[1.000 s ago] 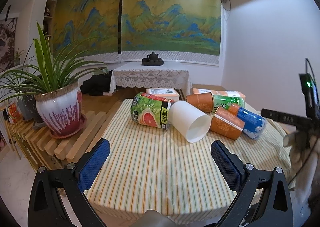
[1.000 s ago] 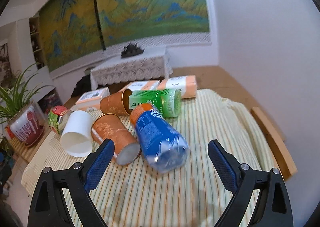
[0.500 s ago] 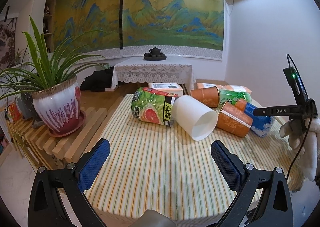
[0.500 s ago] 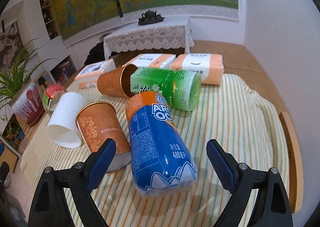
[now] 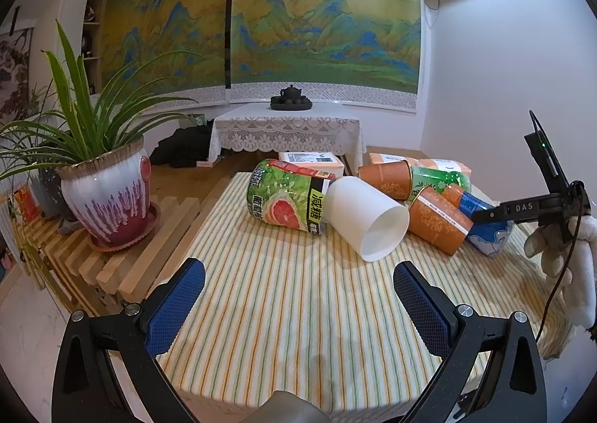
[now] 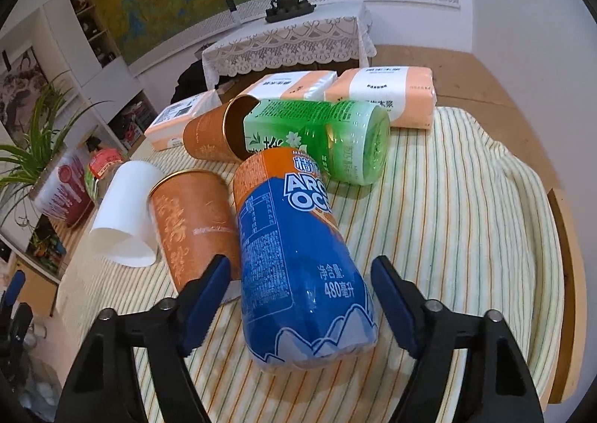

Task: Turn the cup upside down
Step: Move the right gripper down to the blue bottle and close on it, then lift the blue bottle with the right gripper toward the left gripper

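Observation:
A white paper cup [image 5: 367,218] [image 6: 125,214] lies on its side on the striped tablecloth [image 5: 298,311], mouth toward my left gripper. Two orange paper cups [image 5: 438,225] [image 5: 386,178] lie on their sides beside it; in the right wrist view they are the near orange cup [image 6: 194,221] and the far one [image 6: 212,135]. My left gripper [image 5: 297,270] is open over bare cloth, short of the white cup. My right gripper [image 6: 300,262] is open and straddles a blue bottle [image 6: 298,266], with its left finger [image 6: 209,288] at the near orange cup's base.
A grapefruit-label bottle [image 5: 287,201] and a green bottle [image 6: 324,139] lie in the pile. Tissue packs [image 6: 380,94] sit behind. A potted plant [image 5: 104,191] stands on a slatted bench at the left. A gloved hand [image 5: 559,247] holds the right gripper.
My right gripper has moved forward and down onto the pile, so the blue bottle now lies between its fingers. The left gripper has crept slightly closer to the table.

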### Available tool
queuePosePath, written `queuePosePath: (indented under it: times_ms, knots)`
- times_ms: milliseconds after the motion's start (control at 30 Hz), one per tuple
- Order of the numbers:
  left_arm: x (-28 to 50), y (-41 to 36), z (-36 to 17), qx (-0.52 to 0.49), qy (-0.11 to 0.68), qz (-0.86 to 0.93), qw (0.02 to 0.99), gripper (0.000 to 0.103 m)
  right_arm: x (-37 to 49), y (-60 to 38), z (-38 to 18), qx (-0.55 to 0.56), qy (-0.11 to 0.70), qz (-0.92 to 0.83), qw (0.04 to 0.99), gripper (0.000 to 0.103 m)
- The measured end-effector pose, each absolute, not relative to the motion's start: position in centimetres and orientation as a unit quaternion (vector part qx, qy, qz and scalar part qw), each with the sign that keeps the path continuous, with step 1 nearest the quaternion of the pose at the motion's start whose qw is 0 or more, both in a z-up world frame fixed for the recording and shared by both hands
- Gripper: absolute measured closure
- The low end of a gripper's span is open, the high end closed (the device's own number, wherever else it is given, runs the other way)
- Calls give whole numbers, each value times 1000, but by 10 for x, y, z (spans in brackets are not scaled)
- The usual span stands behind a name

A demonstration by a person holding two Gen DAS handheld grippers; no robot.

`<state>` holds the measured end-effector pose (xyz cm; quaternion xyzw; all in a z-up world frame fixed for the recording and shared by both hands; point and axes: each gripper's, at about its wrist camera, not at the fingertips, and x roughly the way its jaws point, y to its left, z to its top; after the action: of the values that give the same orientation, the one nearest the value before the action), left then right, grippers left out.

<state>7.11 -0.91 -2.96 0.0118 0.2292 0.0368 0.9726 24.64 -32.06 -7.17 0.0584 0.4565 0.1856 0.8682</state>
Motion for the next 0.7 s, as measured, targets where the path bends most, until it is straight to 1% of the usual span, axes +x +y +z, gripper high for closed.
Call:
queuePosePath:
  times_ms: [100, 233, 400, 567, 700]
  knots:
    - [71, -7, -29, 12, 228, 37, 973, 1, 244, -316, -73, 41, 464, 192, 864, 38]
    - [69, -9, -28, 22, 226, 37, 973, 1, 239, -312, -72, 27, 462, 185, 867, 39]
    - [66, -9, -27, 14, 230, 34, 973, 1, 228, -320, -72, 48, 454, 170, 873, 40]
    - [61, -8, -25, 9, 229, 31, 973, 1, 200, -329, -65, 76, 433, 151, 885, 40]
    - [57, -6, -25, 7, 227, 28, 973, 1, 162, -321, -49, 67, 399, 141, 903, 40]
